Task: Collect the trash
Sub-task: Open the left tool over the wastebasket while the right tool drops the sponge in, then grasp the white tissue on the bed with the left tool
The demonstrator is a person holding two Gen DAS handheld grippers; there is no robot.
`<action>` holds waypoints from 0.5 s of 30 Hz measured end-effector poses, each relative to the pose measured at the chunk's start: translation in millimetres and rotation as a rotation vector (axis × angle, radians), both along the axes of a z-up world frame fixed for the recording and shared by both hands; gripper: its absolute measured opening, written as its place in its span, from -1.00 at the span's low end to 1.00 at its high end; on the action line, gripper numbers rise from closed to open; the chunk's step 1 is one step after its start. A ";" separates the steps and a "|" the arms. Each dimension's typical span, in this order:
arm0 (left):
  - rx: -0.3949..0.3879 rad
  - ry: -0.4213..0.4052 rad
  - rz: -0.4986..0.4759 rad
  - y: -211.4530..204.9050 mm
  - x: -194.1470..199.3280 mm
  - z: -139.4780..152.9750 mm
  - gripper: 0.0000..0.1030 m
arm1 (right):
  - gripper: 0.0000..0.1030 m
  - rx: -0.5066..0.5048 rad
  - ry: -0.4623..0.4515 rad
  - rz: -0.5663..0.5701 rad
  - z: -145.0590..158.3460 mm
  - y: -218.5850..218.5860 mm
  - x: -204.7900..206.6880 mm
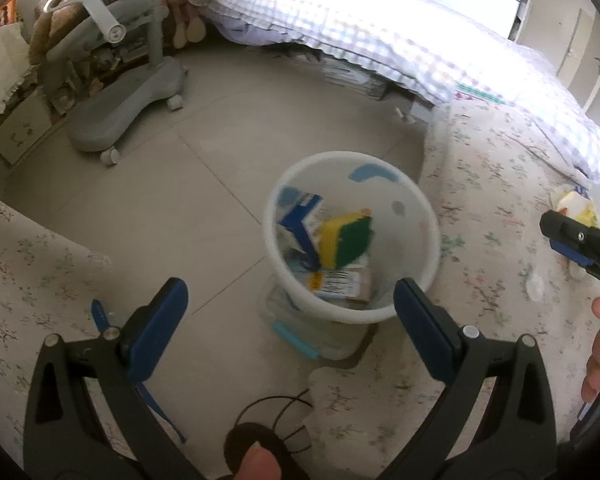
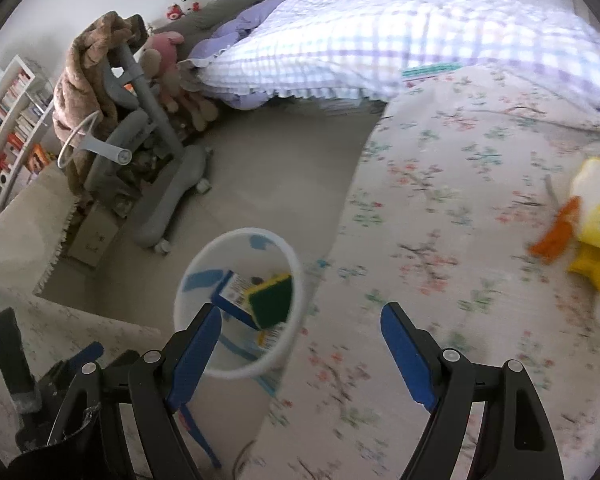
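Sponge point(image 1: 346, 242) lies in the white bin point(image 1: 420, 208) on the floor point(image 1: 204, 184), atop a blue carton point(image 1: 300, 220) and papers. Both the left gripper point(image 1: 290, 308) and right gripper point(image 2: 300, 332) have fingers spread, pinching nothing. Beyond: floral bed point(image 2: 440, 184), yellow wrapper point(image 2: 596, 216), grey chair point(image 1: 116, 96).

Daylight glares off the checked quilt point(image 1: 400, 40), fisheye edges bend darkly, and the bin point(image 1: 352, 236) smears with blur.

right tool point(image 2: 302, 344) empty, agape | sponge point(image 2: 271, 305) in bin point(image 2: 188, 280)
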State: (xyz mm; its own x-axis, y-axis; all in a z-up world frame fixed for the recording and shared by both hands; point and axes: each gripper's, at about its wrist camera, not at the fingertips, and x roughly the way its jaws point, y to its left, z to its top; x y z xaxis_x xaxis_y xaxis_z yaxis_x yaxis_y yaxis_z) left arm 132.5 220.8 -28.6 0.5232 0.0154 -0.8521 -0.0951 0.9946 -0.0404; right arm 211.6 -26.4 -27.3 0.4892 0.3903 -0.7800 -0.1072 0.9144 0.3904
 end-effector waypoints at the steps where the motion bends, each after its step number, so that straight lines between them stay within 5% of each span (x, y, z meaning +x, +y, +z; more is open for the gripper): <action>1: -0.004 0.003 -0.011 -5.8 0.1 1.0 0.98 | 0.62 -0.009 0.000 -0.007 2.6 -7.1 -2.5; 15: -0.036 0.061 -0.243 -122.6 -0.6 1.0 0.98 | 0.62 -0.127 0.022 -0.184 16.2 -152.6 -51.3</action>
State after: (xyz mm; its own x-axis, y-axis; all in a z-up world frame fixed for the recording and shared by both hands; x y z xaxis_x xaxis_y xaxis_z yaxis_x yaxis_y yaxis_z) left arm 132.0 98.2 -27.7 0.4551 -0.1355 -0.8801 0.1429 0.9867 -0.0780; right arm 160.3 -179.0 -11.1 0.5257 0.1939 -0.8283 0.0730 0.9598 0.2711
